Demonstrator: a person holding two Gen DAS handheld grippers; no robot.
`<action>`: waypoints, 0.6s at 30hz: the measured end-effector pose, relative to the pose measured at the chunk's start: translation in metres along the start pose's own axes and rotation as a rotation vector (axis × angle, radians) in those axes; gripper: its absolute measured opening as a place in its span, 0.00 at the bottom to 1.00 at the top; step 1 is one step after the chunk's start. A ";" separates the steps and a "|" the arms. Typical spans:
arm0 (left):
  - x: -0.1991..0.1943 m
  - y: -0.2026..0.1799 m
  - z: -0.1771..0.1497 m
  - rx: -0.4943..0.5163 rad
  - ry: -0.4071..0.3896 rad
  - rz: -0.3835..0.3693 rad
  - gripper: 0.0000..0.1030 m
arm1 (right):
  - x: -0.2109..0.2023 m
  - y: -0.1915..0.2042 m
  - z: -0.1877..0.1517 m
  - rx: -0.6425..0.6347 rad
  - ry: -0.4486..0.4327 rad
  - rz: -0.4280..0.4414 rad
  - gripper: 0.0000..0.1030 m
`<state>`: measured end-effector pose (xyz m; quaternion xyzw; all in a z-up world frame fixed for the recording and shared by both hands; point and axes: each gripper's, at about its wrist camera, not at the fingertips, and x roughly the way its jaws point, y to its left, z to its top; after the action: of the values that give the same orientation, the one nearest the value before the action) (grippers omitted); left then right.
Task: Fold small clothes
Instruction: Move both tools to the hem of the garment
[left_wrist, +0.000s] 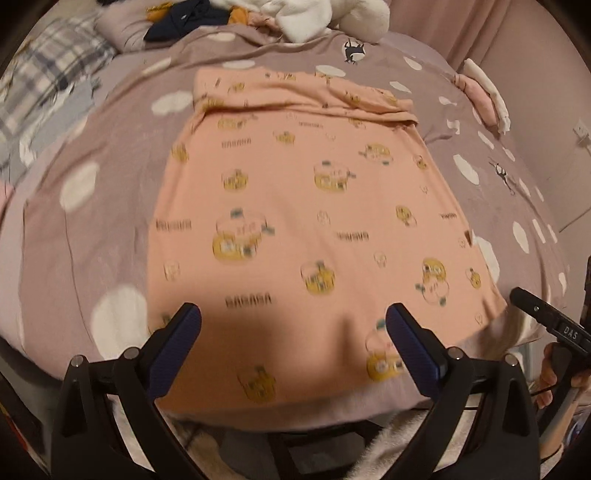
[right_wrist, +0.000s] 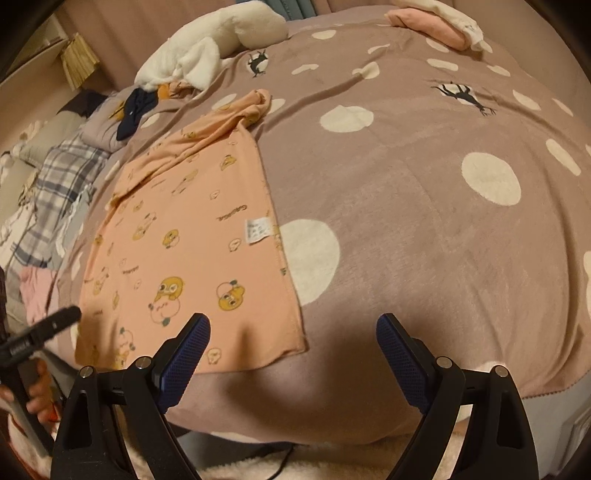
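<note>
A peach cotton garment printed with yellow cartoon figures (left_wrist: 314, 206) lies flat on the mauve bedspread with white spots (right_wrist: 424, 229), its far end folded over. The left gripper (left_wrist: 293, 330) hovers above its near hem, fingers wide apart and empty. The right gripper (right_wrist: 293, 338) hangs beside the garment's right edge, equally spread, holding nothing.

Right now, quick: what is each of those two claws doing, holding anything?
Left gripper: open, holding nothing, over the near end of the shirt.
Right gripper: open, holding nothing, over the blanket beside the shirt.
</note>
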<state>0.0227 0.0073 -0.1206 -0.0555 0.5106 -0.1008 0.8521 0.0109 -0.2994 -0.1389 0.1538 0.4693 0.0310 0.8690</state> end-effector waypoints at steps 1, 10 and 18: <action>-0.002 0.000 -0.005 -0.008 -0.002 -0.002 0.97 | -0.001 0.002 -0.001 -0.006 0.001 0.000 0.89; -0.007 0.039 -0.044 -0.113 0.018 -0.001 0.98 | 0.014 0.012 -0.004 -0.011 0.068 0.074 0.89; -0.011 0.085 -0.065 -0.268 0.030 -0.035 0.99 | 0.024 0.005 -0.002 0.103 0.091 0.166 0.89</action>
<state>-0.0303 0.0928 -0.1584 -0.1762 0.5310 -0.0475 0.8275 0.0230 -0.2892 -0.1576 0.2351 0.4948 0.0857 0.8322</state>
